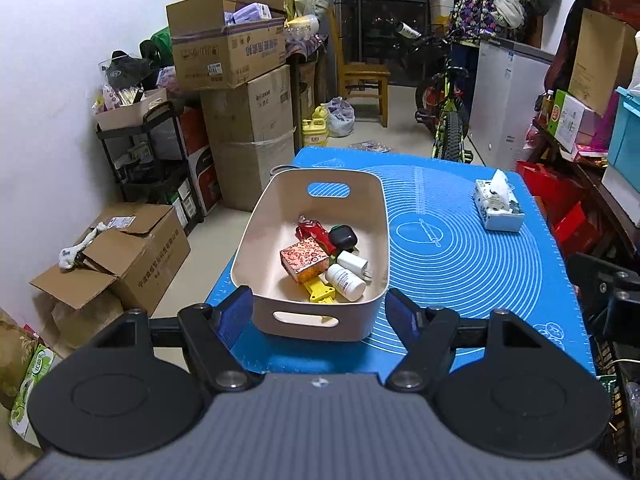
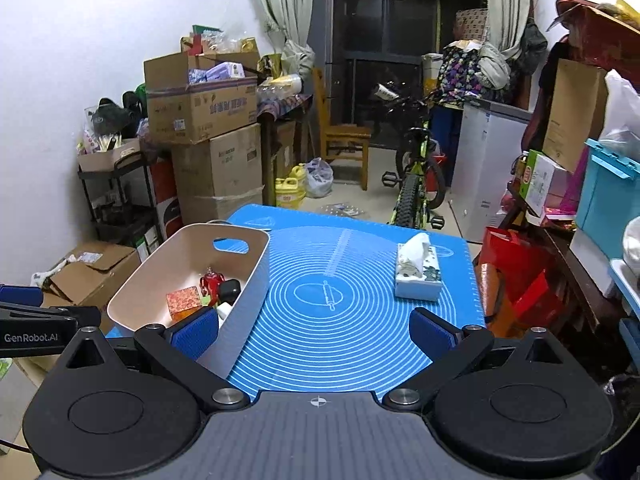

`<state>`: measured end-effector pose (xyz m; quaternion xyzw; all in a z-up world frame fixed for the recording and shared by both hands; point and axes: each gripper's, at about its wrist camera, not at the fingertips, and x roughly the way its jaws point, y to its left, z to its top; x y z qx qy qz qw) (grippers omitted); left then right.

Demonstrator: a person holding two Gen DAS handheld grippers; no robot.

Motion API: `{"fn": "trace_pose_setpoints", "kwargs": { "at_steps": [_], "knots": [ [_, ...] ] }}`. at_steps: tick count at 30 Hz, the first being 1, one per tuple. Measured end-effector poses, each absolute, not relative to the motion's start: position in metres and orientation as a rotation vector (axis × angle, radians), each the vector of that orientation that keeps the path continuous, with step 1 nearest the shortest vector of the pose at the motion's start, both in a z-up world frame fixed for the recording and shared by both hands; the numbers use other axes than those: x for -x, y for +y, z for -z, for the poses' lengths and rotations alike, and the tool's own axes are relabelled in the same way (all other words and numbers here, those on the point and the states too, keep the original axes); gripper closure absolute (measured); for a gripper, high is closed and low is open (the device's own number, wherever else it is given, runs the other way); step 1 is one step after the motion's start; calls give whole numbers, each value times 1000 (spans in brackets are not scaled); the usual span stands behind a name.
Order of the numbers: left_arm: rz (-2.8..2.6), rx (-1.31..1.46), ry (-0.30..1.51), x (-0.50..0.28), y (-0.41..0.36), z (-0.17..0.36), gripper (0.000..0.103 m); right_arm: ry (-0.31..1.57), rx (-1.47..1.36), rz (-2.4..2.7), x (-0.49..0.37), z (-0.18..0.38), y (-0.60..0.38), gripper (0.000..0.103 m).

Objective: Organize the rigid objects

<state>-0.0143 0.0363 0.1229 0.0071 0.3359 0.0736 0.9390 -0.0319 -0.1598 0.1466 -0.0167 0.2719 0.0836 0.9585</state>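
Left tool (image 1: 320, 312) agape before bin (image 1: 256, 220)

Beige bin (image 1: 320, 312) sits at the left on the blue mat (image 1: 460, 264), holding a patterned orange box (image 1: 306, 260), red toy (image 1: 316, 232), black case (image 1: 343, 237), white charger (image 1: 354, 262), white bottle (image 1: 345, 282) and yellow tool (image 1: 320, 293), clustered together.

Home storeroom: stacked cartons (image 1: 240, 76), bicycle (image 1: 448, 116)
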Motion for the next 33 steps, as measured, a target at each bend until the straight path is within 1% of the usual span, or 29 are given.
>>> {"fn": "trace_pose_setpoints", "kwargs": {
  "at_steps": [26, 33],
  "knots": [
    [-46, -73, 681, 65, 10, -100, 28, 512, 52, -124, 115, -123, -183, 2],
    [-42, -86, 678, 74, 5, -86, 23, 515, 20, -124, 128, -108, -186, 2]
  ]
}}
